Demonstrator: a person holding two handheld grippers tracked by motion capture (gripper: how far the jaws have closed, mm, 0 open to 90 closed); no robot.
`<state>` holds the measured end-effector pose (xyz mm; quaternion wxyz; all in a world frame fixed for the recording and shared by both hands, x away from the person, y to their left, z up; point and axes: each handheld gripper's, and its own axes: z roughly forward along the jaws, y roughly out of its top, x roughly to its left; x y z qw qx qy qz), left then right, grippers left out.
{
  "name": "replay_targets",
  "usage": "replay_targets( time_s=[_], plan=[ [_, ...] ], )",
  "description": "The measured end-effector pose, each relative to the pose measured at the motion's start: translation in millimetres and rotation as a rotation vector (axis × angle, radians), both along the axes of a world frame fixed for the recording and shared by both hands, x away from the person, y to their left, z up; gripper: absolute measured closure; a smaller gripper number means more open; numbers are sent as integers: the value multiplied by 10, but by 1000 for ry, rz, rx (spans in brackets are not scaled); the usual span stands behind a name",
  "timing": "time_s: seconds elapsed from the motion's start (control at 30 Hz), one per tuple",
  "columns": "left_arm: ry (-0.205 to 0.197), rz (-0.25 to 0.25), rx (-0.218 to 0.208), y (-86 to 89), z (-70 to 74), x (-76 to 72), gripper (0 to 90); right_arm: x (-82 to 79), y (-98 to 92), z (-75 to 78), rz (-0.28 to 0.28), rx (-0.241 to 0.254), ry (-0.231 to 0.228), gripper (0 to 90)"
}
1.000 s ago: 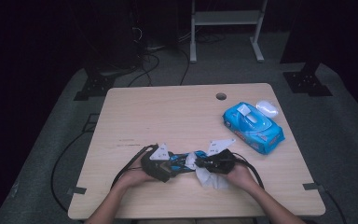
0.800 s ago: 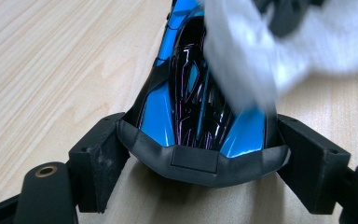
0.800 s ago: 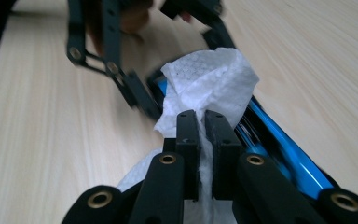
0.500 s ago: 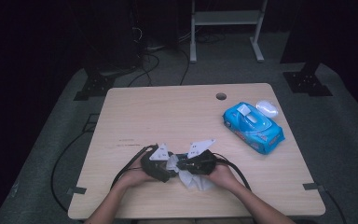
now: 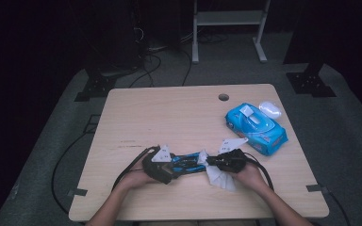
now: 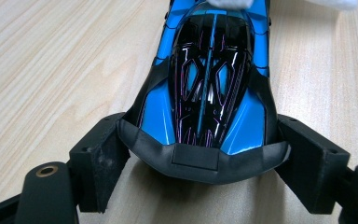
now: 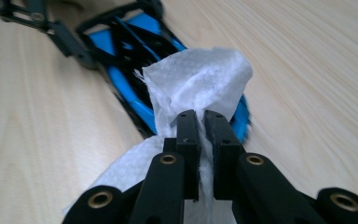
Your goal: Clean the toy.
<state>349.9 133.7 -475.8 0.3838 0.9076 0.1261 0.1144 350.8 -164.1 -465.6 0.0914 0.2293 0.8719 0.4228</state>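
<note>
On the near part of the table point(image 5: 169, 113), the left gripper point(image 5: 172, 165) clamps the blue toy car point(image 6: 209, 88) by its sides, flat on the wood. The right gripper point(image 5: 212, 162) pinches a white wipe point(image 7: 200, 79) against the car's far end. A blue wipe pack point(image 5: 255, 128) lies well apart toward the right edge.

The wooden table point(image 5: 169, 113) carries a blue toy car point(image 5: 188, 162), a wipes pack point(image 5: 255, 128), and perhaps a lid point(image 5: 270, 109).

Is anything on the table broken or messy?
Nothing looks broken or spilled. The toy car sits clamped in the left gripper, the right gripper pinches a crumpled white wipe against it, and the wipes pack lies with its lid flipped open.
</note>
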Motion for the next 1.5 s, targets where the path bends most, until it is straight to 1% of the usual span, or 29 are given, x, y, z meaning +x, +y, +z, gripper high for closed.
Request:
replay_targets(
  time_s=[0.1, 0.23, 0.27, 0.3, 0.33, 0.37, 0.4, 0.5, 0.53, 0.63, 0.67, 0.73, 0.77, 0.8, 0.87, 0.93, 0.97, 1.0, 1.1, 1.13, 1.17, 1.27, 1.3, 1.33, 1.37, 1.43, 1.47, 1.5],
  plan=[
    [0, -1, 1, 0, 0, 1, 217, 32, 7, -7, -12, 7, 6, 840],
    [-3, -2, 0, -1, -4, -1, 217, 106, 111, 30, -25, 6, -12, 840],
    [-3, -2, 1, -2, -3, -2, 217, 138, 143, 32, -35, 20, -10, 840],
    [-5, -4, 6, -1, 0, -2, 218, 204, 208, 27, -41, 32, -11, 841],
    [-6, -3, 9, 0, 1, -2, 218, 204, 208, 27, -41, 32, -11, 841],
    [-7, -3, 11, 5, 0, -3, 219, 256, 239, 23, -43, 47, -4, 842],
    [-9, -3, 10, 11, -2, -7, 219, 269, 238, 23, -45, 54, -2, 842],
    [-12, -5, 8, 14, -9, -10, 221, 265, 211, 23, -53, 45, -6, 842],
    [-13, -8, 10, 13, -7, -7, 221, 237, 141, 6, -60, 26, -17, 841],
    [-14, -9, 14, 10, -5, -7, 222, 191, -9, -46, -84, 33, 10, 841],
    [-14, -9, 13, 9, -5, -6, 222, 176, -46, -46, -91, 29, 12, 841],
    [-13, -9, 16, 9, -3, -7, 222, 159, -71, -44, -92, 24, 17, 841],
    [-14, -8, 16, 9, -2, -8, 222, 140, -88, -43, -88, 22, 17, 841],
    [-14, -6, 15, 9, -4, -9, 222, 88, -98, -41, -78, 18, 26, 841],
    [-13, -6, 13, 9, -6, -8, 222, 65, -94, -39, -69, 16, 25, 841],
    [-12, -7, 10, 9, -8, -6, 222, -6, -47, -20, -38, 31, 30, 841],
    [-13, -7, 10, 7, -8, -6, 222, -6, -47, -20, -38, 31, 30, 841],
    [-12, -6, 10, 8, -8, -6, 222, -31, 15, -7, -25, 32, 16, 842],
    [-13, -7, 10, 6, -8, -5, 222, -17, 71, 9, -11, 38, 18, 842],
    [-13, -4, 7, 5, -9, -7, 221, 3, 178, 16, 4, 36, 10, 842],
    [-13, -4, 8, 5, -9, -8, 221, 3, 178, 16, 4, 36, 10, 842],
    [-12, -3, 6, 6, -10, -9, 221, 8, 267, 47, 21, 52, -1, 842],
    [-12, -6, 6, 6, -10, -6, 222, -17, 326, 99, 39, 79, -13, 842],
    [-12, -6, 6, 6, -10, -6, 222, -37, 363, 129, 46, 84, -27, 842],
    [-12, -6, 3, 5, -12, -6, 222, -37, 363, 129, 46, 84, -27, 842],
    [-13, -5, 4, 0, -12, -8, 222, -60, 445, 168, 74, 82, -38, 842],
    [-12, -3, 9, -3, -8, -11, 222, -71, 541, 167, 96, 65, -35, 842],
    [-12, -3, 9, -3, -8, -11, 222, -71, 541, 167, 96, 65, -35, 842]
  ],
)
